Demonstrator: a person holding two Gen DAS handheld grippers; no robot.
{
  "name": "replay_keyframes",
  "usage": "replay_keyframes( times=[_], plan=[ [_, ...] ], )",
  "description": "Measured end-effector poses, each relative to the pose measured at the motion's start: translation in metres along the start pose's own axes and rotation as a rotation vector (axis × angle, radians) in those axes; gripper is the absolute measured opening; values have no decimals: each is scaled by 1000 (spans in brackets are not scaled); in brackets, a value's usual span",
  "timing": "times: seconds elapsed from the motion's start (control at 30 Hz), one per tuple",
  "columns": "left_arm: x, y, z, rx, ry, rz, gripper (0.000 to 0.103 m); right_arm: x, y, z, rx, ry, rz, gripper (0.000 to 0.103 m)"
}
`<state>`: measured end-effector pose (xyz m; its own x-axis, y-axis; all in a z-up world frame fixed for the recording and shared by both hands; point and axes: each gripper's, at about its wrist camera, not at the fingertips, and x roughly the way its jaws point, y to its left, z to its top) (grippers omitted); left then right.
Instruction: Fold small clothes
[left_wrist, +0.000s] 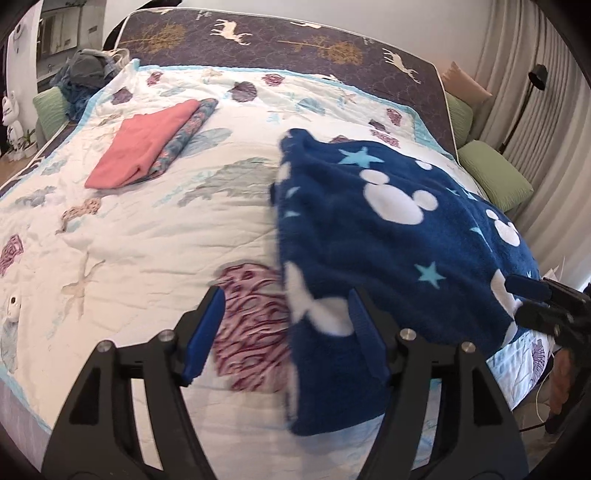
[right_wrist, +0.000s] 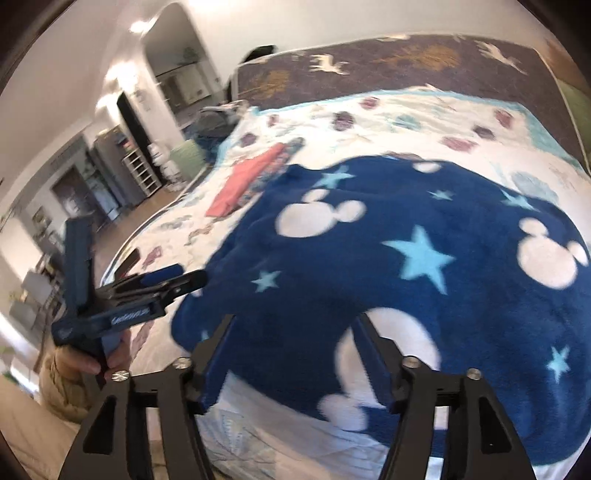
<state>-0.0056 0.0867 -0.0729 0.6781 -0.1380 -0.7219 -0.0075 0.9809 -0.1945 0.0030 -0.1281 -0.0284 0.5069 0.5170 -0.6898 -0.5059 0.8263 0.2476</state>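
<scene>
A navy fleece garment (left_wrist: 391, 236) with white mouse heads and light blue stars lies spread on the bed, also filling the right wrist view (right_wrist: 388, 266). My left gripper (left_wrist: 286, 332) is open, its jaws wide apart over the garment's near left edge, with nothing held. My right gripper (right_wrist: 295, 358) is open over the garment's near edge, empty. The left gripper also shows in the right wrist view (right_wrist: 155, 284) at the left, and the right gripper shows at the right edge of the left wrist view (left_wrist: 535, 295).
A folded pink cloth (left_wrist: 144, 144) lies on a folded patterned cloth (left_wrist: 188, 136) at the bed's far left. The white sea-print quilt (left_wrist: 147, 240) covers the bed. A clothes pile (left_wrist: 88, 74) sits at the far left corner. Green cushions (left_wrist: 495, 173) lie at the right.
</scene>
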Motion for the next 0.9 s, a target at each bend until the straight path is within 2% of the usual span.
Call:
replay_keyframes(
  times=[0.07,0.23,0.43,0.5,0.57,0.67,0.8,0.83,0.9],
  plan=[
    [-2,14,1,-25,-4,11,70,5,17,0,-74,4,7,76],
    [-10,53,6,-144,-14,16,70,27,66,-3,-280,33,7,77],
    [-27,84,11,-230,-69,28,70,71,135,-28,-627,66,-95,77],
    [-31,92,8,-247,-71,31,71,84,149,-38,-694,71,-131,77],
    [-31,98,4,-254,-60,49,71,96,155,-45,-728,70,-169,77],
    [-30,108,-2,-267,-39,65,71,114,154,-48,-731,43,-279,77],
    [-25,117,-5,-290,-20,48,71,127,155,-54,-740,11,-342,77],
    [-24,118,-5,-296,-16,36,71,127,157,-55,-746,-1,-353,75],
    [-20,117,-3,-306,-11,-4,71,124,158,-53,-732,-12,-332,57]
  ],
)
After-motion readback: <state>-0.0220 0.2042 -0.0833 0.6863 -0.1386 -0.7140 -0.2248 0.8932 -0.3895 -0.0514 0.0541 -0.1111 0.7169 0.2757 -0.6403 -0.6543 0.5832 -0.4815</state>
